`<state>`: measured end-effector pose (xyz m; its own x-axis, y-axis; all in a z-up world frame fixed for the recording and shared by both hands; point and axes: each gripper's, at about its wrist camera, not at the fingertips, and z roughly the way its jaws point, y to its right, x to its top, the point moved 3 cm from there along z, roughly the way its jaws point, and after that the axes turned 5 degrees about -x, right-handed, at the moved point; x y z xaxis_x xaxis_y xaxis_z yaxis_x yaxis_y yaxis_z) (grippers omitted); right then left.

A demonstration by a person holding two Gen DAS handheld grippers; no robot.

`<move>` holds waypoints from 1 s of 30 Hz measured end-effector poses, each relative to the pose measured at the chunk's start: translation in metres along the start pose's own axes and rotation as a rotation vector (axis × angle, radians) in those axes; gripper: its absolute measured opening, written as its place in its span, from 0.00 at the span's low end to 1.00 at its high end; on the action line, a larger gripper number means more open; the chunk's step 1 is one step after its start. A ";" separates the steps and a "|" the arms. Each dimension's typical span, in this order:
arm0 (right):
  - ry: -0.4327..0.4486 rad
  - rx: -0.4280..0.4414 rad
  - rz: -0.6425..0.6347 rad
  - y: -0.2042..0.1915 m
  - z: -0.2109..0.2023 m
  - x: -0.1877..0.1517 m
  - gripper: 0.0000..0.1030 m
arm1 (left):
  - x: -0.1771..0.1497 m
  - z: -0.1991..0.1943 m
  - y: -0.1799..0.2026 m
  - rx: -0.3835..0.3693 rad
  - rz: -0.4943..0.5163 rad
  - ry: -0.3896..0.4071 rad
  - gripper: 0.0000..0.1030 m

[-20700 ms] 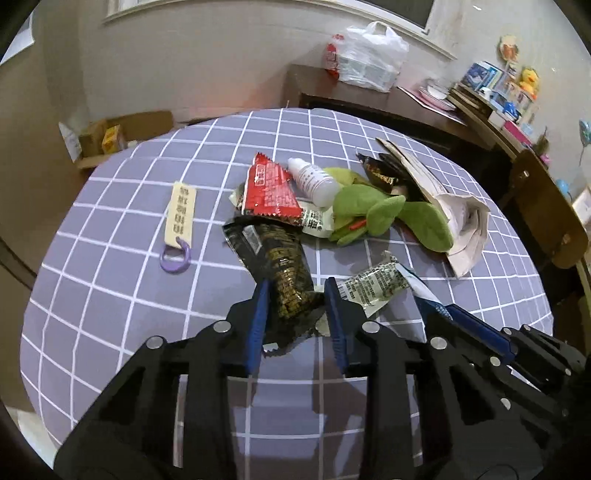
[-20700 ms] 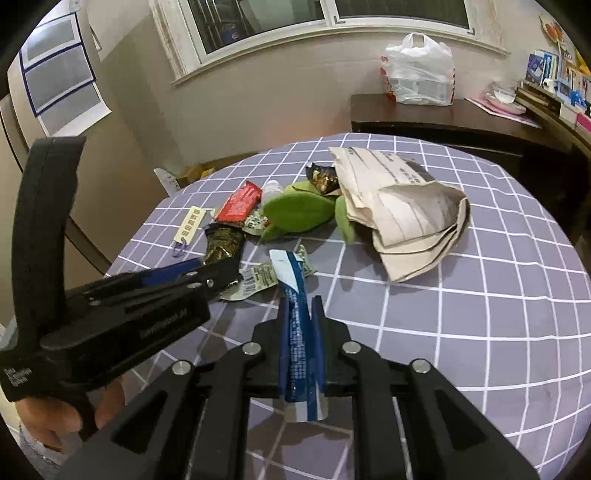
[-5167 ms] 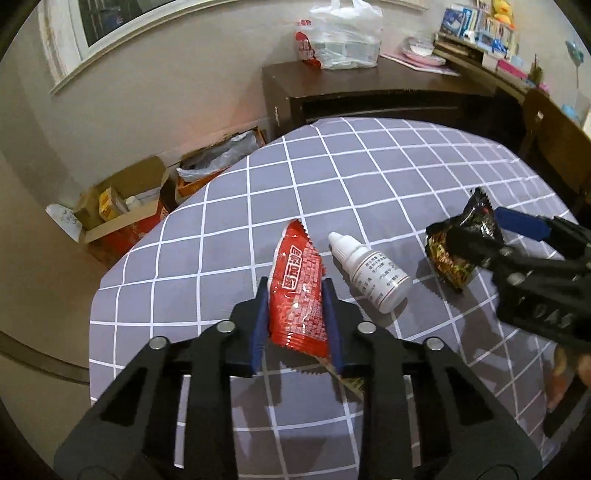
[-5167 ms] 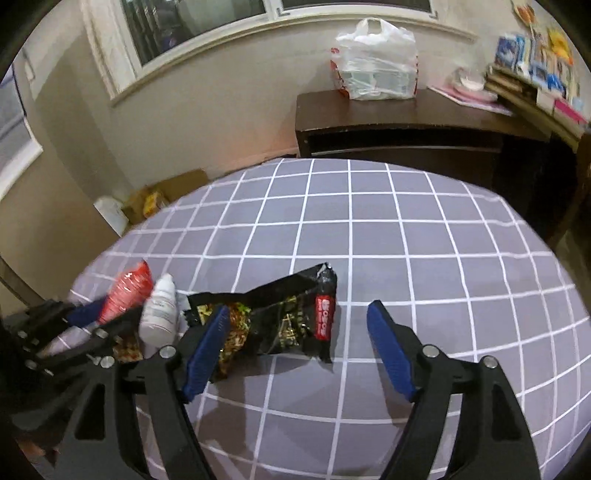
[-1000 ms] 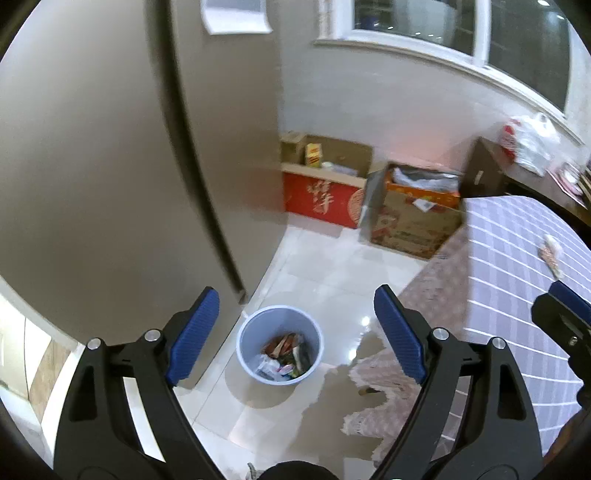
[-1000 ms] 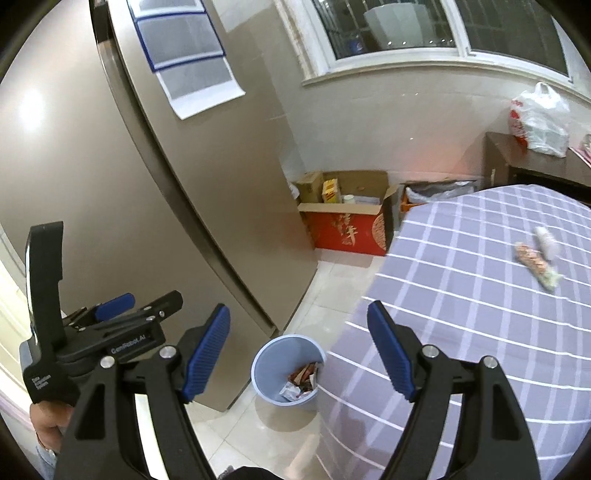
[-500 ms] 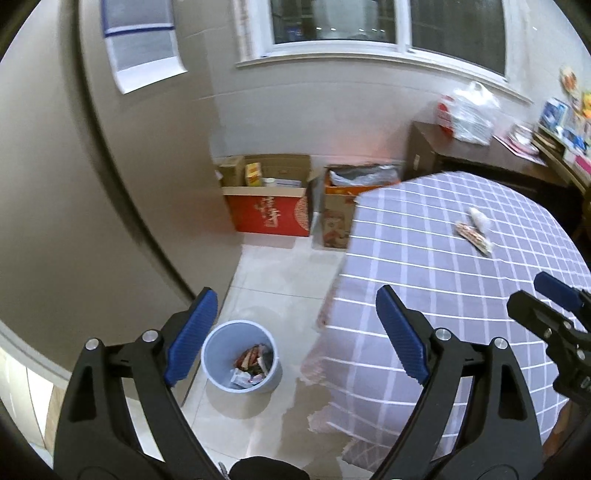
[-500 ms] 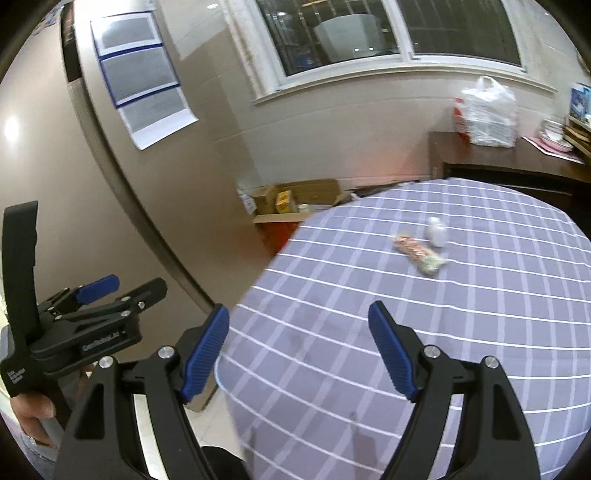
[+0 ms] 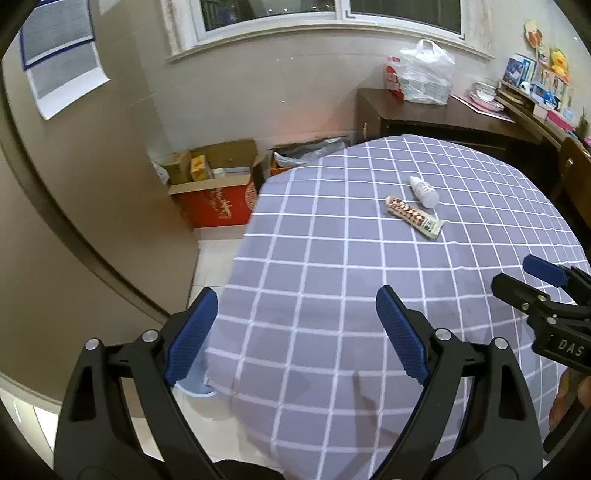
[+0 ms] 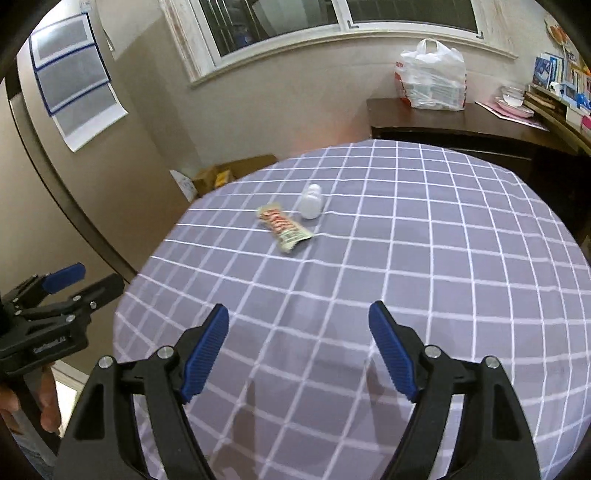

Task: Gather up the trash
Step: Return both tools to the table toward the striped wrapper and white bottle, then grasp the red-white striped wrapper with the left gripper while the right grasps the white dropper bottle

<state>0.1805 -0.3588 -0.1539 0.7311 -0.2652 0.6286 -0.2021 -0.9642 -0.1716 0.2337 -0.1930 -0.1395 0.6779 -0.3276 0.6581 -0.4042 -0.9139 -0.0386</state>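
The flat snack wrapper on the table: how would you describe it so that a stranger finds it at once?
Look at the round table with the grey checked cloth. Only two things lie on it, side by side toward its far part. The snack wrapper is the flat, long packet with a red-and-white pattern; its neighbour, the small white bottle, is round and plain.

Both of my wrist feeds are evenly lit by indoor light from above; the window (image 10: pixel 332 22) shows dark panes with small reflected lamp dots. The checked cloth on the desk (image 9: pixel 332 258) carries soft, faint shadows near its front edge. Fisheye bending is strong: the wall and grid lines curve, and black vignette fills the corners. The cloth's near part smears slightly with motion blur, and the wrapper (image 10: pixel 286 228) looks soft. A pale glare sits on the floor tiles (image 9: pixel 33 402).
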 end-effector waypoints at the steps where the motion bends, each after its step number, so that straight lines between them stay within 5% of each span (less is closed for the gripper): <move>1: -0.008 -0.005 -0.004 0.003 0.005 0.003 0.75 | 0.002 0.004 0.003 -0.008 -0.004 -0.005 0.84; 10: -0.019 -0.062 -0.001 0.037 0.027 0.036 0.75 | 0.046 0.071 0.049 -0.160 -0.092 -0.062 0.84; 19: -0.034 -0.093 0.029 0.069 0.047 0.059 0.75 | 0.057 0.131 0.087 -0.158 -0.055 -0.115 0.82; 24: -0.034 -0.083 0.015 0.065 0.058 0.070 0.75 | 0.054 0.131 0.083 -0.181 -0.019 -0.081 0.46; 25: -0.033 -0.078 0.013 0.062 0.060 0.072 0.75 | 0.054 0.130 0.081 -0.197 -0.016 -0.078 0.23; 26: -0.034 -0.073 0.009 0.060 0.063 0.074 0.75 | 0.054 0.129 0.078 -0.235 -0.021 -0.083 0.16; 30: -0.036 -0.036 -0.012 0.040 0.074 0.083 0.75 | 0.056 0.127 0.060 -0.216 -0.041 -0.073 0.13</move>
<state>0.2814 -0.4190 -0.1648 0.7565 -0.2540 0.6027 -0.2162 -0.9668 -0.1361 0.3256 -0.2965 -0.2007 0.7362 -0.3150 0.5990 -0.4919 -0.8569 0.1540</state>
